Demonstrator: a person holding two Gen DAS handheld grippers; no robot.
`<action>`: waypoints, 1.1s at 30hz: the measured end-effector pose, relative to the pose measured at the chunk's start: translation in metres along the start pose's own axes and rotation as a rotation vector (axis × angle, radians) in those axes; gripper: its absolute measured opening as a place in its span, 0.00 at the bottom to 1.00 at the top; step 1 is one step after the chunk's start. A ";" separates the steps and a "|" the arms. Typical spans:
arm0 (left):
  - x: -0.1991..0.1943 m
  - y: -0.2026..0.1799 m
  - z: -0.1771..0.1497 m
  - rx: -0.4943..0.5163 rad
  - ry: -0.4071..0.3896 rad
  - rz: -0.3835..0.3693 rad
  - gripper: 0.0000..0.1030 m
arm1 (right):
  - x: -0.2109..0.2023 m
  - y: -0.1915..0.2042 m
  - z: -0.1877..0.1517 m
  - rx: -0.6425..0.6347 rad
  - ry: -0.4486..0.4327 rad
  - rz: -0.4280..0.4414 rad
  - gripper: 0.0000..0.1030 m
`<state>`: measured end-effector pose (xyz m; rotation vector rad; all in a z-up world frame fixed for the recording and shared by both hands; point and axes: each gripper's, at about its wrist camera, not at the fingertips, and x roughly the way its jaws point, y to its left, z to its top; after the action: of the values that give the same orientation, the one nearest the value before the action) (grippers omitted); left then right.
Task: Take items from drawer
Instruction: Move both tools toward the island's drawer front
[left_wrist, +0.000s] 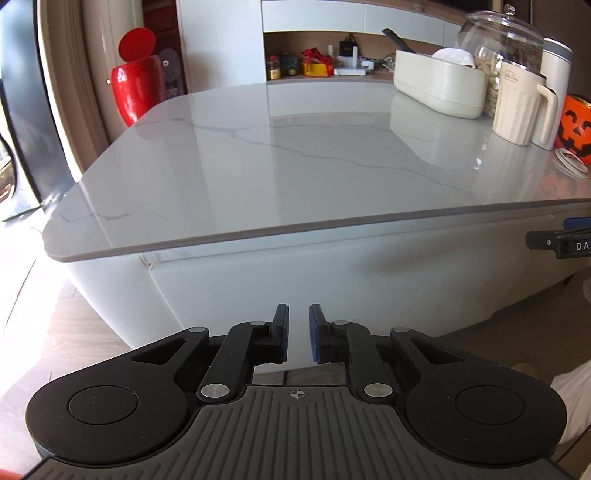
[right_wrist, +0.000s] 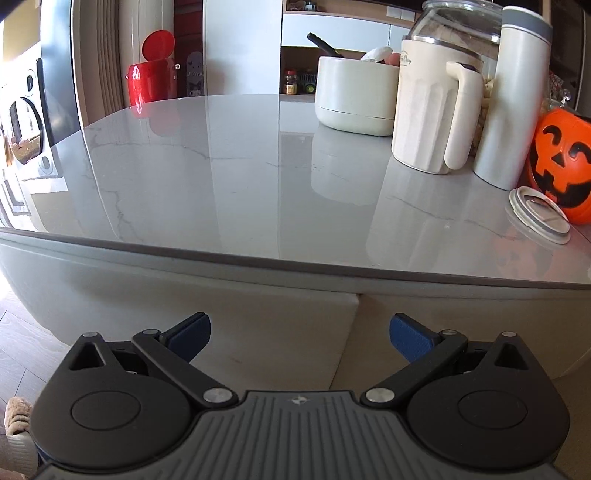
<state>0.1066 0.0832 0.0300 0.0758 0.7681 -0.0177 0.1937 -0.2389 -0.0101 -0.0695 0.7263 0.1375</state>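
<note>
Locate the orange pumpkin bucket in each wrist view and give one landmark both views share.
Left wrist view: the orange pumpkin bucket sits at the far right edge, partly cut off, right of the cream jug.
Right wrist view: it is at the right edge, mid-height, behind the round lid.
Shared landmark: the red bin, upper left.
</note>
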 end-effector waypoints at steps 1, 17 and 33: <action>0.002 0.005 0.002 0.016 -0.012 0.009 0.14 | 0.005 -0.004 0.001 0.021 0.011 0.005 1.00; 0.015 0.106 0.011 -0.254 -0.085 0.106 0.14 | 0.020 0.000 0.005 0.018 -0.008 0.067 1.00; 0.020 0.115 0.003 -0.312 -0.041 0.005 0.18 | 0.019 0.008 0.002 0.013 -0.014 0.037 1.00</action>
<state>0.1282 0.1981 0.0253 -0.2180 0.7215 0.1053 0.2082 -0.2292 -0.0213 -0.0431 0.7145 0.1685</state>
